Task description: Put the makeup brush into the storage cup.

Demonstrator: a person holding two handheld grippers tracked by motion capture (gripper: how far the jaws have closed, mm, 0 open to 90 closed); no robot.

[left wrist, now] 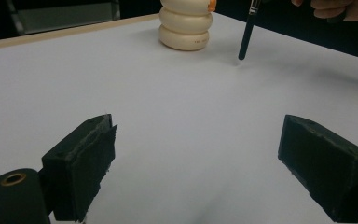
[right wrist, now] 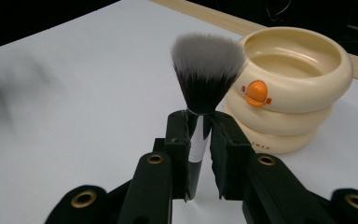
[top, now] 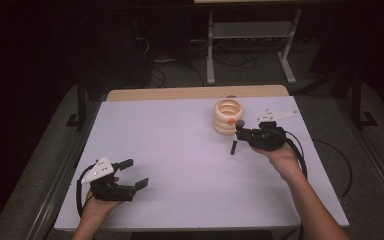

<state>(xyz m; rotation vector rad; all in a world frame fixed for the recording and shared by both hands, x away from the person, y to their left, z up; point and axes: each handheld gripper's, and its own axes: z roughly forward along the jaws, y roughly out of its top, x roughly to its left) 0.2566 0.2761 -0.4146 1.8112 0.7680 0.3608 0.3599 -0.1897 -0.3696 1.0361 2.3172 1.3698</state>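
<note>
On white table (top: pixel 190 165) in dark room, left gripper (top: pixel 130 175) jaws apart, right gripper (top: pixel 241 134) clamping brush (right wrist: pixel 205 84) nr cream holder (top: pixel 226 116).

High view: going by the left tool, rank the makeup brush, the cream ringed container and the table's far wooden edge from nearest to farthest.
Measured from the left tool, at the table's near left:
1. Makeup brush, held upright in the right tool, right of centre.
2. Cream ringed container, just beyond the brush, toward the far right.
3. Far wooden edge, along the back of the table.
</note>
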